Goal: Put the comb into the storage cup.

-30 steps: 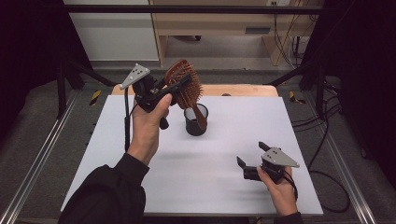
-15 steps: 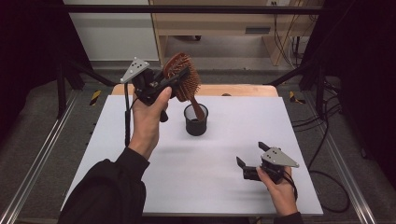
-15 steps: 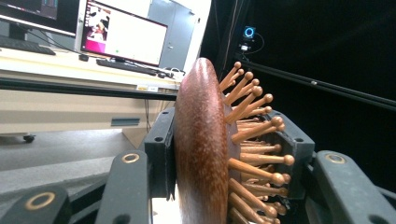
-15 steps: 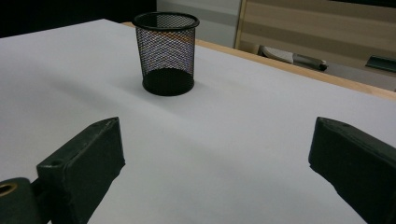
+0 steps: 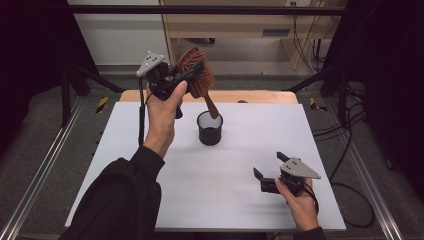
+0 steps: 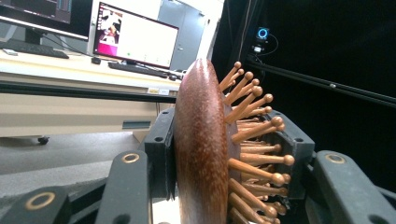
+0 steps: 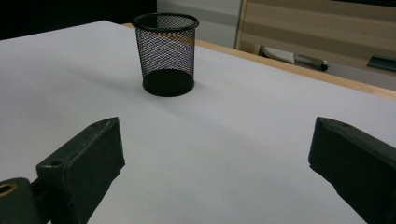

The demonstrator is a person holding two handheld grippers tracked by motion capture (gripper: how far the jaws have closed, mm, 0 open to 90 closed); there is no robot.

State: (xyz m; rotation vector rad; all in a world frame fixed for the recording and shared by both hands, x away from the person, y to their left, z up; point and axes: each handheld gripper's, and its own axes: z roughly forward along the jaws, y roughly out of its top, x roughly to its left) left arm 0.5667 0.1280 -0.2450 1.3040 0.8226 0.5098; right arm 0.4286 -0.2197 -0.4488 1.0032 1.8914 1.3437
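Clamping one wooden hairbrush (image 5: 196, 75) by its head, the left gripper (image 5: 172, 82) hangs above one mesh cup (image 5: 209, 128). The right gripper (image 5: 270, 172), jaws spread and empty, rests on the white table (image 5: 210, 195).

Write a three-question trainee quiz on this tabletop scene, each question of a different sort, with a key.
1. True or false: the left tool is shut on the wooden hairbrush and holds it raised over the table.
2. What stands on the table between the two tools? A) a glass jar B) a black mesh cup C) a cardboard box
3. Fill in: the right tool, held low near the table's front edge, has its jaws ____ and holds nothing.

Key: 1 true; 2 B; 3 open. In the left gripper view the jaws press on both sides of the brush head. In the right gripper view the cup looks empty.
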